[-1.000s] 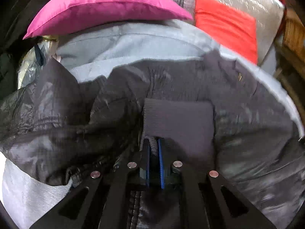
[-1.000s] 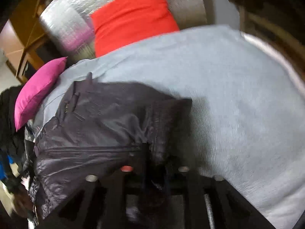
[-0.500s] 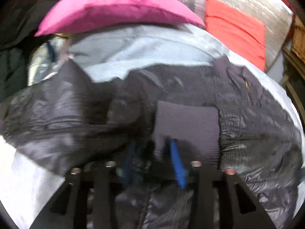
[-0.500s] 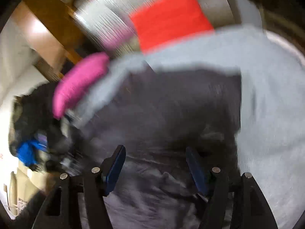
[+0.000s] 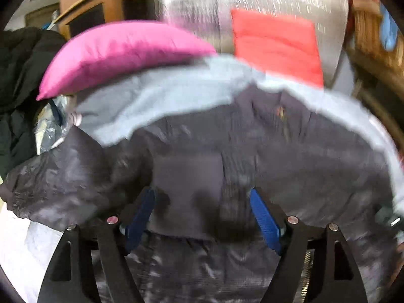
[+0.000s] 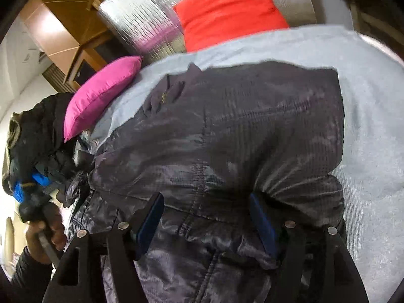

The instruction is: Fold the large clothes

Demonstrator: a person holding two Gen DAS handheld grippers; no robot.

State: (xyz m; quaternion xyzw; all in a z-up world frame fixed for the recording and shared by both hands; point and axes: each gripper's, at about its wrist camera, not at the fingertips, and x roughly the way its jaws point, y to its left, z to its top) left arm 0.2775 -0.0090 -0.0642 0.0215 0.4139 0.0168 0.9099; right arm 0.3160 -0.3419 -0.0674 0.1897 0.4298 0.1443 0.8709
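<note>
Both claws have just been opening and let go: a second ago the left claw (image 5: pixel 202 212) was pinched on the knit cuff (image 5: pixel 188 176) of the dark shiny quilted jacket (image 6: pixel 227 136), and now its blue pads (image 5: pixel 265 217) stand wide with the cuff lying loose between them. Right claw (image 6: pixel 205 217) gapes wide too, over jacket fabric. Jacket's spread on the grey-blue bed cover (image 6: pixel 366 116), collar toward the magenta pillow (image 6: pixel 101 93) and red cushion (image 6: pixel 227 12) at the bed's far edge.
</note>
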